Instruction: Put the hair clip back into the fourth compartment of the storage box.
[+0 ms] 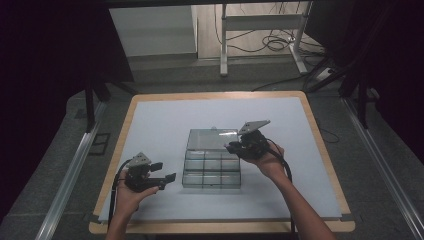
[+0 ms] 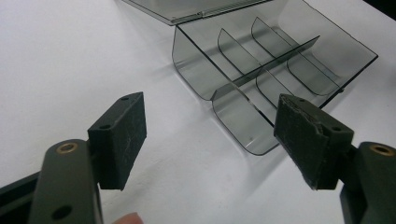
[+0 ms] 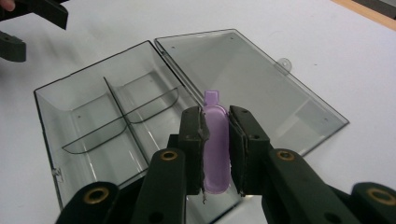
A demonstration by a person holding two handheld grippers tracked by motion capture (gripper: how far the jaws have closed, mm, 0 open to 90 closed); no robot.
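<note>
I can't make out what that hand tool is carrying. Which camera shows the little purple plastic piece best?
The right gripper view: the small purple plastic piece sits upright, pinched between the right gripper's black fingers, above the open clear compartment box. In the high view that gripper is too small to reveal it. The left gripper view looks at the box instead.

Dim, grainy from above with dark vignetted corners; brighter close up, soft shadows under the white counter's [image 1: 165, 120] clear compartment box [image 2: 261, 70].
</note>
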